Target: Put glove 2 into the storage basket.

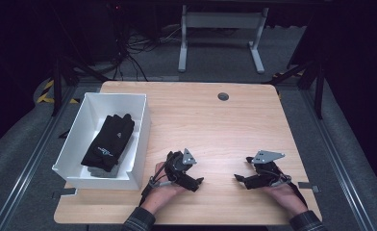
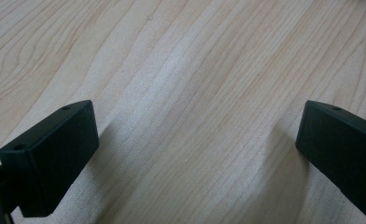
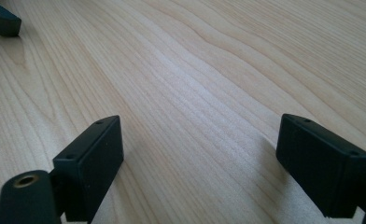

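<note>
My left gripper (image 1: pixel 185 169) rests low over the wooden table (image 1: pixel 215 125) near its front edge, just right of a white bin (image 1: pixel 141 139). Its jaws stand wide open with only bare wood between them, as the left gripper view (image 2: pixel 197 154) confirms. My right gripper (image 1: pixel 243 169) sits to the right of it, also low on the table and open, holding nothing (image 3: pixel 200 158). A black jaw tip of the left gripper (image 3: pixel 1 21) pokes into the top left corner of the right gripper view. A pair of black gloves (image 1: pixel 108 141) lies inside the bin.
A round dark cable port (image 1: pixel 223 96) sits near the table's far edge. Beyond the table stand the white legs of another desk (image 1: pixel 182 43) and a tangle of cables on the floor (image 1: pixel 129 48). Bare wood stretches between the two grippers and the far edge.
</note>
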The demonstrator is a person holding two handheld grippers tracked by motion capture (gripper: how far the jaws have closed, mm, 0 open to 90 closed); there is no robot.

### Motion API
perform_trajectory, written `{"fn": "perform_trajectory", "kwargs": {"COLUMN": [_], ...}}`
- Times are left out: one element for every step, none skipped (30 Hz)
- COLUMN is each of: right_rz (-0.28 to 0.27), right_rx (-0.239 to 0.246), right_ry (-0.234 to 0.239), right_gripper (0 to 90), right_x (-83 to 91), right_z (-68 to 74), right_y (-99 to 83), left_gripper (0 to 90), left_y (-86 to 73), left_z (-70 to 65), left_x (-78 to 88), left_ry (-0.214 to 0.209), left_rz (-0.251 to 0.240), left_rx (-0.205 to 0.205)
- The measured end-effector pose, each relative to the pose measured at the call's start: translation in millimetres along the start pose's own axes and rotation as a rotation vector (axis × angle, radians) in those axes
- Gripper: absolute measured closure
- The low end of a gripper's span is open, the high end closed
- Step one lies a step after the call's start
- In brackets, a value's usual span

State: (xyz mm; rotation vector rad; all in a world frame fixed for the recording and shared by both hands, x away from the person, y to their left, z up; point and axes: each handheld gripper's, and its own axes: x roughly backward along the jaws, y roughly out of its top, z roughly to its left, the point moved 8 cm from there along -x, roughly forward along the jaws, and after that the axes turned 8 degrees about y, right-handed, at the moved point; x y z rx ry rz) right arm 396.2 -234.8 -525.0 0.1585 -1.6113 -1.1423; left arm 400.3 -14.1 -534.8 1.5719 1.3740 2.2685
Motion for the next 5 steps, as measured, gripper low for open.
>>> {"fn": "perform_trajectory", "kwargs": {"right_rz": [0.0, 0.0, 0.0, 0.0, 0.0], "right_rx": [0.0, 0.0, -0.001, 0.0, 0.0], "right_ry": [0.0, 0.0, 0.0, 0.0, -0.001], "right_gripper": [15.3, 15.3, 15.3, 15.3, 15.3], "right_x": [0.0, 0.0, 0.0, 0.0, 0.0], "right_z": [0.0, 0.0, 0.0, 0.0, 0.0], "right_y": [0.0, 0.0, 0.0, 0.0, 0.0], "left_gripper": [0.0, 0.0, 0.0, 0.0, 0.0], "left_y": [0.0, 0.0, 0.0, 0.0, 0.0], "left_z": [0.0, -0.1, -0.2, -0.2, -0.2], "left_x": [0.0, 0.0, 0.0, 0.0, 0.0], "left_ry": [0.0, 0.0, -0.001, -0.001, -0.001], "left_rz": [0.0, 0.0, 0.0, -0.001, -0.001], "left_rx": [0.0, 0.0, 0.0, 0.0, 0.0]}}
